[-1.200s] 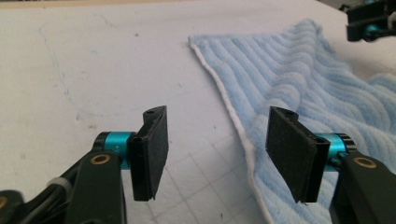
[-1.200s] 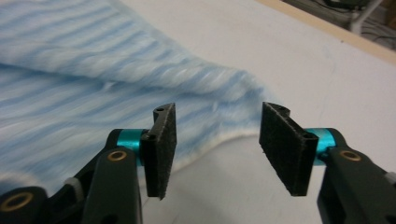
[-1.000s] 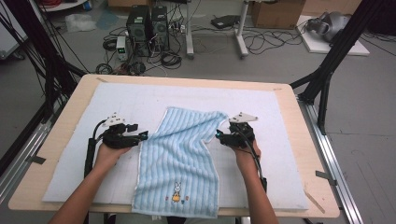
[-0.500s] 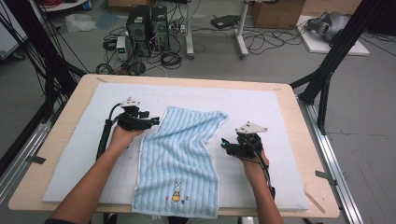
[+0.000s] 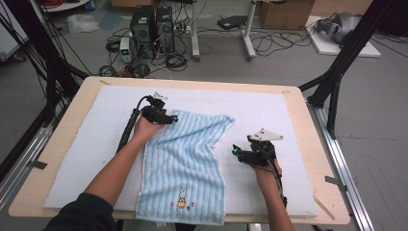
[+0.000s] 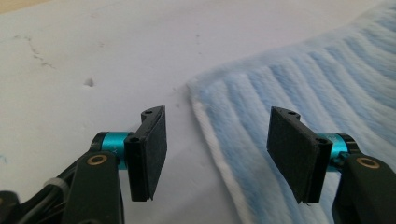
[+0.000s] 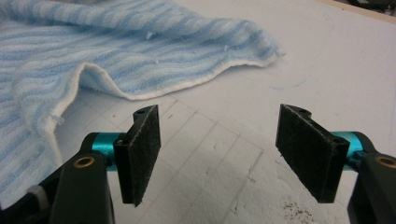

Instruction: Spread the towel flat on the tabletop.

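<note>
My left gripper [image 6: 224,154] is wide open over the fluffy, stripy blue towel's [image 5: 185,159] corner. My right gripper [image 7: 224,158] is wide open too, holding nothing, above the white mat [image 5: 269,106].

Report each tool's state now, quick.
Left tool: open, holding nothing, the striped towel edge lying between its jaws.
Right tool: open, holding nothing, over bare mat beside the towel.
</note>
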Tool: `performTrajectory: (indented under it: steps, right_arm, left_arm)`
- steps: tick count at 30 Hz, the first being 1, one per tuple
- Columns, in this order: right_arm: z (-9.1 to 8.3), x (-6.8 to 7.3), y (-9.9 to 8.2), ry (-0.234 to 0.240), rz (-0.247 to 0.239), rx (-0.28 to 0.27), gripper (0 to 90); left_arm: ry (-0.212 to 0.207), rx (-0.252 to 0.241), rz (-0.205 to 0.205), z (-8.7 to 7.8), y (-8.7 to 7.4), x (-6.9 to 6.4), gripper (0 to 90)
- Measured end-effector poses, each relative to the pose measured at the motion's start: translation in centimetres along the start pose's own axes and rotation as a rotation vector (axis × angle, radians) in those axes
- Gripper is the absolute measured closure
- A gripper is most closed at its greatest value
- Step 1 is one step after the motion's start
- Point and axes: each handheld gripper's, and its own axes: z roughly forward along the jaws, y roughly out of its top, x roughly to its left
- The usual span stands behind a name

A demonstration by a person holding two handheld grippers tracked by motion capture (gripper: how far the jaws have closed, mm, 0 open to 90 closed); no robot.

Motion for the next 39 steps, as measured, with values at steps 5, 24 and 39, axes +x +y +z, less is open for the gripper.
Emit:
performTrajectory:
  steps: [5, 24, 39]
  right_arm:
    - [-0.2, -0.1, -0.3, 0.000, -0.006, -0.001, 30.4]
    - [-0.1, 0.2, -0.7, -0.030, -0.001, -0.004, 30.5]
    - [3.0, 0.6, 1.6, 0.043, 0.060, -0.006, 56.5]
  left_arm:
    - [0.029, 0.007, 0.040, 0.9, 0.2, -0.3, 40.8]
    - [0.178, -0.044, -0.107, 0.3, 0.6, 4.8, 86.4]
    - [0.055, -0.126, -0.167, -3.7, -0.5, 4.9, 45.1]
